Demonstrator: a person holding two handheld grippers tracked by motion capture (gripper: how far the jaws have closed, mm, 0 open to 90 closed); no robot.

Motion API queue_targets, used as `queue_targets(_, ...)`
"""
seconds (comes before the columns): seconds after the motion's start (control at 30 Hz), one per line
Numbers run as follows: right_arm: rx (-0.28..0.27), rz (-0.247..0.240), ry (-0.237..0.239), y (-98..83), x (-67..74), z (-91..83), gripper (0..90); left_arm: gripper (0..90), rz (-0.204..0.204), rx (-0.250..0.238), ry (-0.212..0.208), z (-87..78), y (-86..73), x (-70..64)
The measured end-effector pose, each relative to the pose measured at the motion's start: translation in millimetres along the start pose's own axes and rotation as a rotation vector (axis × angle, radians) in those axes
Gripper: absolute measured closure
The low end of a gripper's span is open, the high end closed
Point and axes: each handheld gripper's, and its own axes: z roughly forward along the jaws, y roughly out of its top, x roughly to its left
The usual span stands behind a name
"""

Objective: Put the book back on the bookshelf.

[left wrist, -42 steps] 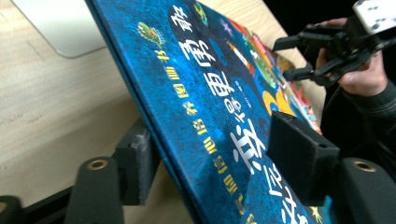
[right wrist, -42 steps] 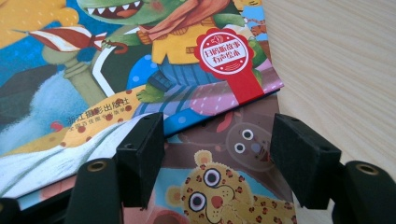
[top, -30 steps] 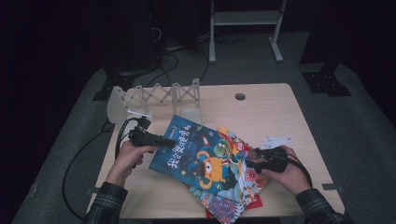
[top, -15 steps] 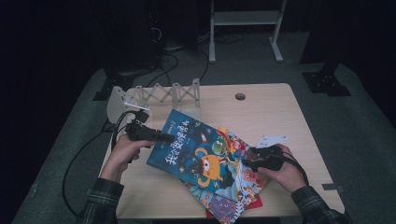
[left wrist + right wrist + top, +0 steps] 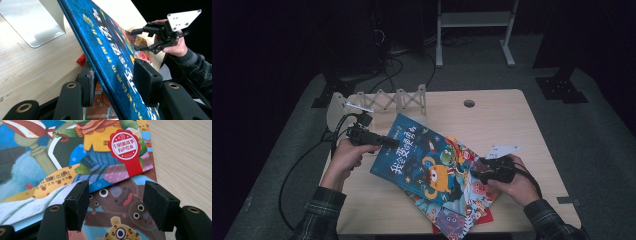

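Between the left claw's (image 5: 113, 85) closing pads, the tilted blue book (image 5: 422, 157) sits gripped — right claw (image 5: 117, 205) released beside the pile.

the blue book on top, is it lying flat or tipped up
Tipped up. The blue book slants between the left gripper jaws, its left edge raised off the table; its right side rests on the books beneath.

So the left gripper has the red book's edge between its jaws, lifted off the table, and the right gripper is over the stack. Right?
Not quite. The book between the left gripper jaws is the blue book, as the left gripper view shows. The right gripper is over the stack.
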Motion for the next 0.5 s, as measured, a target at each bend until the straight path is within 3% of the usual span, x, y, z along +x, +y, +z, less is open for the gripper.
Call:
queue_targets(0.3,0.001,-0.001,0.001,0.2,-0.3,0.2,36.3,52.2,-0.014,0.011,0.014,3.1,2.6,-0.1)
queue_targets(0.5,-0.001,-0.004,0.001,0.1,-0.7,0.3,36.2,56.0,-0.015,0.016,-0.009,6.2,5.4,-1.8)
